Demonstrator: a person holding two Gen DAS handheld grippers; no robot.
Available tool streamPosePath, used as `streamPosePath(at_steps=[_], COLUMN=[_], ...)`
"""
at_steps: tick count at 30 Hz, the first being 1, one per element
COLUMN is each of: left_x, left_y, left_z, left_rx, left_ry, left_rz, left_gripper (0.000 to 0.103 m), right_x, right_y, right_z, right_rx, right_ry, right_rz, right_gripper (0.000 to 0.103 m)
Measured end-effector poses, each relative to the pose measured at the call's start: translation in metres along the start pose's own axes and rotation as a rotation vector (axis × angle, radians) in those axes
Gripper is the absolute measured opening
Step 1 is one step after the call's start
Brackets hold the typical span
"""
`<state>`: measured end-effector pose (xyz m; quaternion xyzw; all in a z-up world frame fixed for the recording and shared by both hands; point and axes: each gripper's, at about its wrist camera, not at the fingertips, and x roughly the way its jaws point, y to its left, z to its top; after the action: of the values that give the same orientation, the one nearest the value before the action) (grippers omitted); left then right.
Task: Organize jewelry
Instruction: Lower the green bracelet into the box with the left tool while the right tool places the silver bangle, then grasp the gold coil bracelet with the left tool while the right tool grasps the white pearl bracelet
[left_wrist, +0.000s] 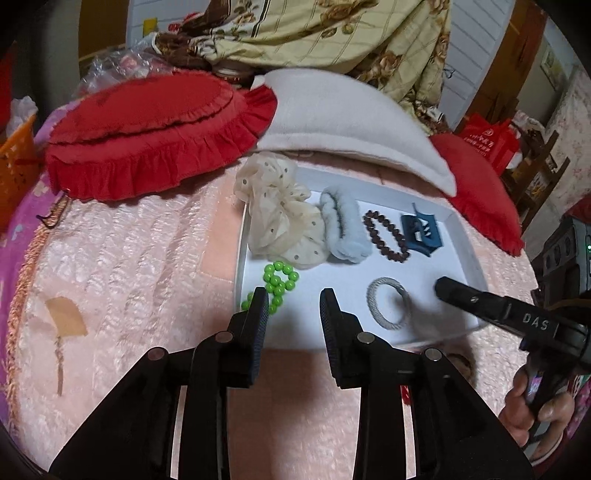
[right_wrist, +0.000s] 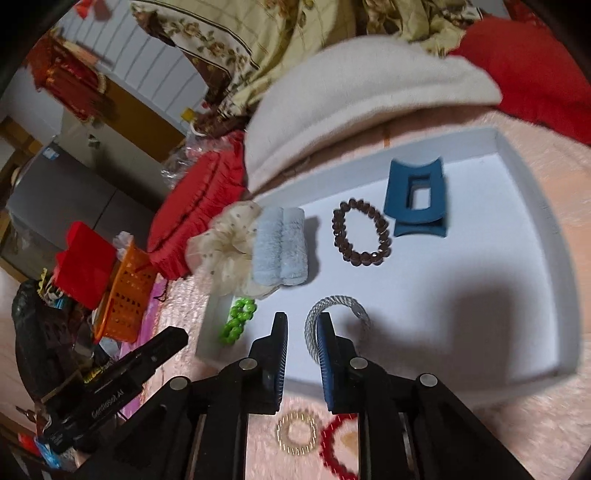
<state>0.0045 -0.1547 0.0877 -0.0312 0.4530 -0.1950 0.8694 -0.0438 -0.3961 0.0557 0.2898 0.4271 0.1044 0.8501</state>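
Note:
A white tray (left_wrist: 467, 240) (right_wrist: 524, 177) on the pink bedspread holds a cream scrunchie (left_wrist: 280, 214) (right_wrist: 221, 243), a pale blue scrunchie (left_wrist: 343, 229) (right_wrist: 280, 247), a brown bead bracelet (left_wrist: 386, 230) (right_wrist: 360, 232), a blue claw clip (left_wrist: 421, 229) (right_wrist: 415, 195), a green bead bracelet (left_wrist: 279, 282) (right_wrist: 238, 319) and a silver mesh bangle (left_wrist: 388, 302) (right_wrist: 332, 306). My left gripper (left_wrist: 293, 299) is open and empty over the tray's near edge. My right gripper (right_wrist: 301, 325) is open and empty just above the bangle's left side; it also shows in the left wrist view (left_wrist: 443, 286). A gold ring bracelet (right_wrist: 297, 437) and a red bead bracelet (right_wrist: 332, 448) lie on the bedspread below it.
A red ruffled cushion (left_wrist: 147, 129) (right_wrist: 199, 206), a white pillow (left_wrist: 351, 122) (right_wrist: 351, 96) and a floral quilt (left_wrist: 332, 33) lie behind the tray. An orange basket (right_wrist: 125, 295) and a red box (right_wrist: 86, 266) stand to the left.

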Motion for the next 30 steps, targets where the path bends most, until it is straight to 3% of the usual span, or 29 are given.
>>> streamPosePath(at_steps=[7, 10, 14, 21, 30], left_x=[-0.026, -0.022, -0.002, 0.029, 0.061], left_y=[-0.020, -0.033, -0.047, -0.074, -0.078], left_z=[-0.032, -0.050, -0.064, -0.070, -0.073], left_rx=[0.050, 0.087, 0.110, 0.170, 0.209], left_ry=[-0.005, 0.022, 0.071, 0.119, 0.161], left_rz=[-0.040, -0.044, -0.040, -0.045, -0.015], left_gripper=[0.028, 0.028, 0.028, 0.028, 0.028], right_x=[-0.058, -0.074, -0.083, -0.070, -0.036], right_y=[-0.026, -0.046, -0.075, -0.079, -0.066], right_z=[-0.028, -0.044, -0.062, -0.068, -0.063], right_rx=[-0.021, -0.033, -0.017, -0.064, -0.147], right_ry=[-0.039, -0.041, -0.031, -0.014, 0.003], right_rz=[-0.044, -0.129, -0.213, -0.257, -0.303], right_gripper=[0.017, 0.023, 0.023, 0.023, 0.023])
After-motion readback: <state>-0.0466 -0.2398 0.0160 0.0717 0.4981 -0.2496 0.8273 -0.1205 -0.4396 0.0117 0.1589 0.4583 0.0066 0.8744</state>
